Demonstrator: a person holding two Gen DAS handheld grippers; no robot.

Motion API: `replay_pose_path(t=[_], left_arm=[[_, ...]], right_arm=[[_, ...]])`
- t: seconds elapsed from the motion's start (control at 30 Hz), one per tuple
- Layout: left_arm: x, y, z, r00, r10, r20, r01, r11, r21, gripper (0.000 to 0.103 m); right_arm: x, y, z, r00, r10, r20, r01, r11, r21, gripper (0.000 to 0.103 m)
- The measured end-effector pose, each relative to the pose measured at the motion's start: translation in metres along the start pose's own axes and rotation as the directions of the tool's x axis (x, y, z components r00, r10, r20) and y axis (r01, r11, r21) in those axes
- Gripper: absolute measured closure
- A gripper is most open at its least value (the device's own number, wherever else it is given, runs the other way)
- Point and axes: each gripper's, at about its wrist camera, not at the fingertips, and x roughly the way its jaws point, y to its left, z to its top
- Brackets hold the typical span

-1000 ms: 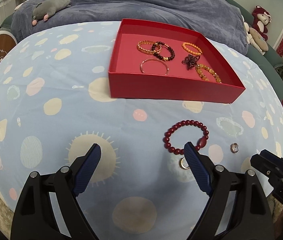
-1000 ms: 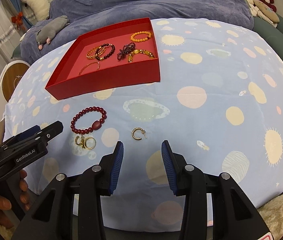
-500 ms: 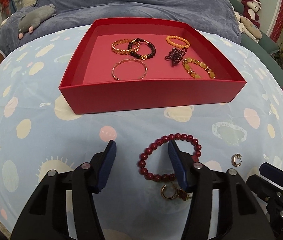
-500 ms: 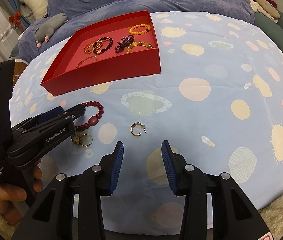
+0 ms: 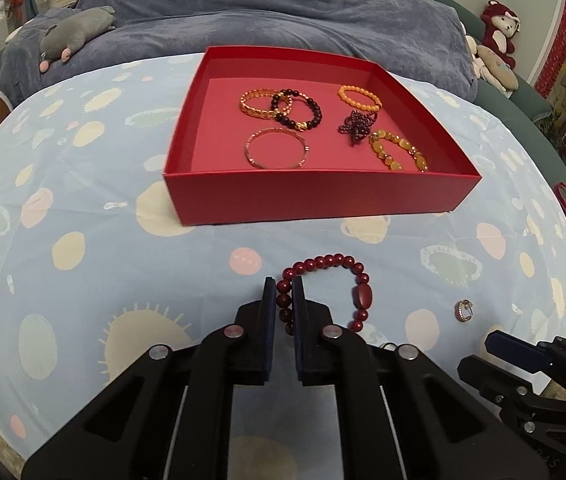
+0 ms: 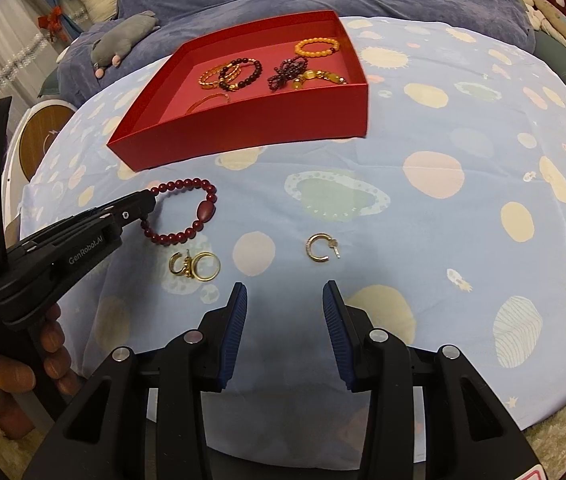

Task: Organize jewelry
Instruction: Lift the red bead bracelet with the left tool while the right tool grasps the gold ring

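Observation:
A dark red bead bracelet [image 5: 339,259] lies on the spotted blue cloth just in front of the red box [image 5: 323,196]. My left gripper [image 5: 283,286] is shut on the bracelet's left side, with beads pinched between its pads; the right wrist view shows its tip [image 6: 145,204] on the bracelet [image 6: 207,210]. My right gripper [image 6: 285,292] stands open above the cloth with nothing between its fingers. A gold hoop earring [image 6: 319,247] lies just beyond it. Two gold rings [image 6: 195,266] sit close to the bracelet. Several bracelets lie inside the box [image 6: 251,128].
A grey plush toy [image 5: 77,36] rests on the blue blanket [image 5: 283,12] behind the box. More plush toys [image 5: 499,52] sit at the far right. A round wooden disc [image 6: 45,138] stands at the left past the cloth's edge. A hand [image 6: 11,376] holds the left gripper.
My left gripper has shifted onto the red bracelet and its jaws have gone from wide open to shut on the bracelet's left side. The right gripper has stayed put and open.

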Motion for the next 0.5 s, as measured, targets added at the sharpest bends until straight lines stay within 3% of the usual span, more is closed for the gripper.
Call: replay_pose_path(t=[0.27,0.5], left_arm=[[-0.013,0.030,-0.009,1.000,0.023,-0.017,-0.024,0.997,-0.074,0.095],[-0.018,0.030,-0.017,1.000,0.015,-0.027,-0.017,0.998,-0.063,0.095]], right_arm=[[0.015,0.030,0.004,0.999,0.028,-0.020,-0.029,0.997,-0.067,0.068],[0.028,0.042,0.008,0.999,0.036,-0.038,-0.040,0.996,-0.086,0.072]])
